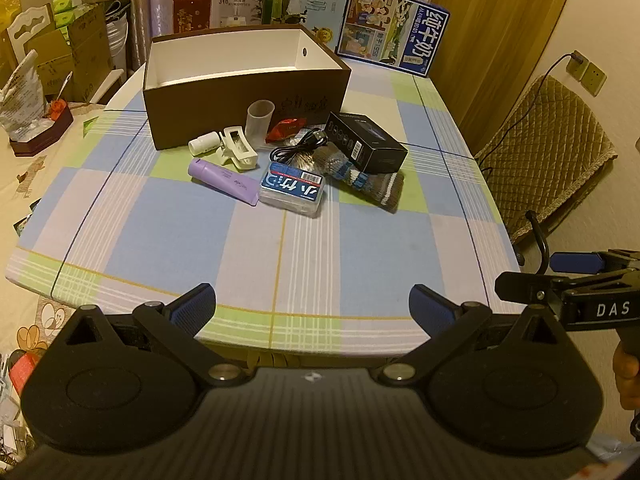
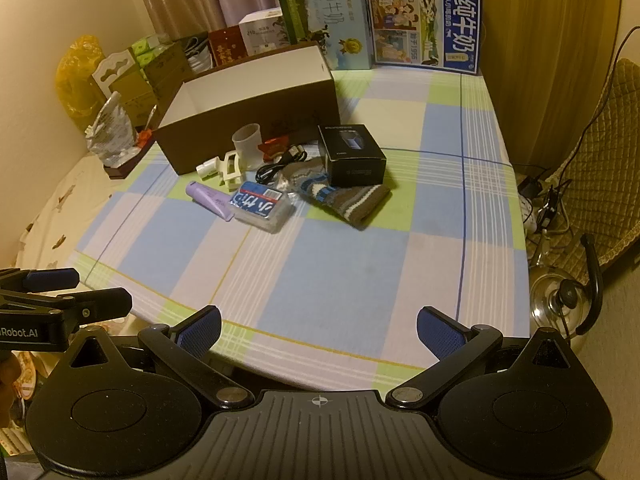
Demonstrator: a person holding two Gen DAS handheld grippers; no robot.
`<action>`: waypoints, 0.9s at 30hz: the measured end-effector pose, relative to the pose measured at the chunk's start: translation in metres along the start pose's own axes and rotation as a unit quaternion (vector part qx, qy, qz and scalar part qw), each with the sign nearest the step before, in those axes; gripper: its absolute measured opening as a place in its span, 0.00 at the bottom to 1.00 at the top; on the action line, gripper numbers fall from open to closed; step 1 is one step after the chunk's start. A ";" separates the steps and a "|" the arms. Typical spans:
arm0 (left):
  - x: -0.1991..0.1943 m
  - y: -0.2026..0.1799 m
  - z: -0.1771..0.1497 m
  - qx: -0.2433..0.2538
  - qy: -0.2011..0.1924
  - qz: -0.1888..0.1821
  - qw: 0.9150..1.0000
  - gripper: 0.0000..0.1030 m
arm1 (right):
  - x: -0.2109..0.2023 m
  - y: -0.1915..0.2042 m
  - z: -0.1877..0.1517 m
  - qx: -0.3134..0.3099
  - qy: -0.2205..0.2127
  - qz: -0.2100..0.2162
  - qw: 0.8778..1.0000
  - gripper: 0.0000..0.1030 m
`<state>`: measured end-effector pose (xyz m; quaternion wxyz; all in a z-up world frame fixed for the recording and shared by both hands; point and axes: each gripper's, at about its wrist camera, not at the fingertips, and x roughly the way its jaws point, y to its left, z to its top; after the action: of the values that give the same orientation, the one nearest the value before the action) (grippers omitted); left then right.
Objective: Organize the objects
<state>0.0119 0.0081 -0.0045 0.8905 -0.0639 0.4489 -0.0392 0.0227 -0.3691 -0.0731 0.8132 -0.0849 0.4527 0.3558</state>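
The bench, under a checked cloth, carries a large brown box with a white inside, which serves as landmark here. As far as both views show, the box holds nothing, so the tidying looks not yet begun: every loose item lies on the cloth in front of the box.

Going down in size, a black carton sits before the box's right front corner. A striped knitted sock lies partly under that carton, running out away from the box. A clear case with a blue label rests further out from the box front, touching the flat end of a purple tube. A white clip-like piece and a translucent cup stand close to the box's front wall, the cup upright. A coiled black cable lies between cup and carton, and a small red packet sits against the box front. A short white cylinder lies beside the clip.

The left gripper hangs at the near bench edge, well apart from the box, its jaws spread wide and empty. The right gripper hovers level beside it, likewise wide and holding nothing. Both point toward the cluster.
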 end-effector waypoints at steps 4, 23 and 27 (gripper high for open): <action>0.000 -0.001 0.000 0.000 0.000 0.000 1.000 0.99 | 0.000 0.000 0.000 0.000 0.000 0.000 1.000 0.98; 0.011 -0.007 0.007 -0.005 0.003 0.003 1.000 0.99 | 0.008 -0.011 0.008 -0.004 0.005 0.003 1.000 0.98; 0.012 -0.009 0.008 -0.006 0.002 0.004 1.000 0.99 | 0.010 -0.014 0.010 -0.005 0.004 0.004 1.000 0.98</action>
<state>0.0258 -0.0016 -0.0080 0.8895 -0.0671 0.4508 -0.0329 0.0416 -0.3698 -0.0776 0.8091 -0.0889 0.4548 0.3615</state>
